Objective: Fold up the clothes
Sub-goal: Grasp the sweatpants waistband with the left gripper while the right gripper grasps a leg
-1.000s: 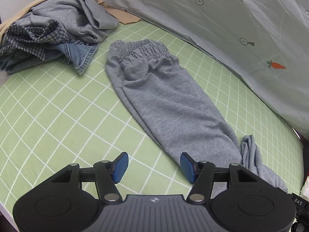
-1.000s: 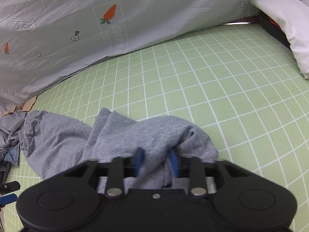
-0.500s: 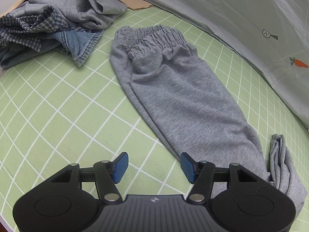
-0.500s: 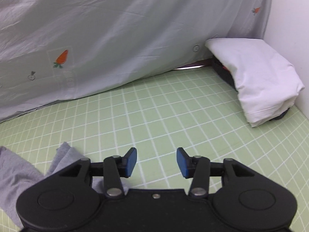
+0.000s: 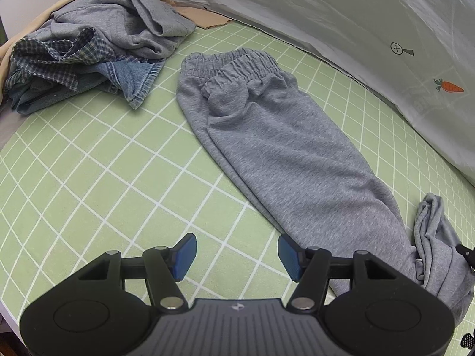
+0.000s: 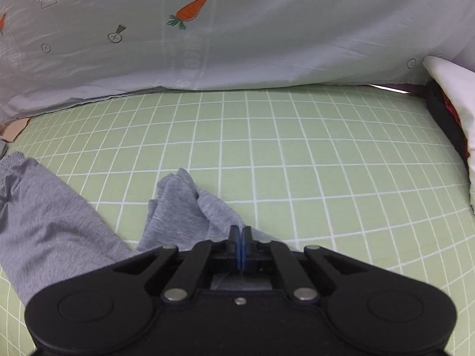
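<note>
Grey sweatpants (image 5: 285, 148) lie flat on the green checked sheet (image 5: 89, 163), waistband at the far end, legs running toward the near right, where the cuff end (image 5: 436, 237) is bunched. My left gripper (image 5: 237, 255) is open and empty, just above the sheet beside the near edge of the pant leg. In the right wrist view the bunched cuff end (image 6: 184, 204) lies right in front of my right gripper (image 6: 240, 237), whose blue pads are pressed together. Grey fabric lies under its jaws; I cannot tell whether any is pinched.
A pile of clothes (image 5: 89, 59) with a grey sweatshirt, plaid shirt and denim sits at the far left. A grey printed quilt (image 6: 237, 29) runs along the back. A white pillow (image 6: 454, 89) is at the right edge over a dark object.
My right gripper went from holding the pant leg to open and lifted, then came down and shut at the cuff end. My left gripper stayed open, moving slightly.
</note>
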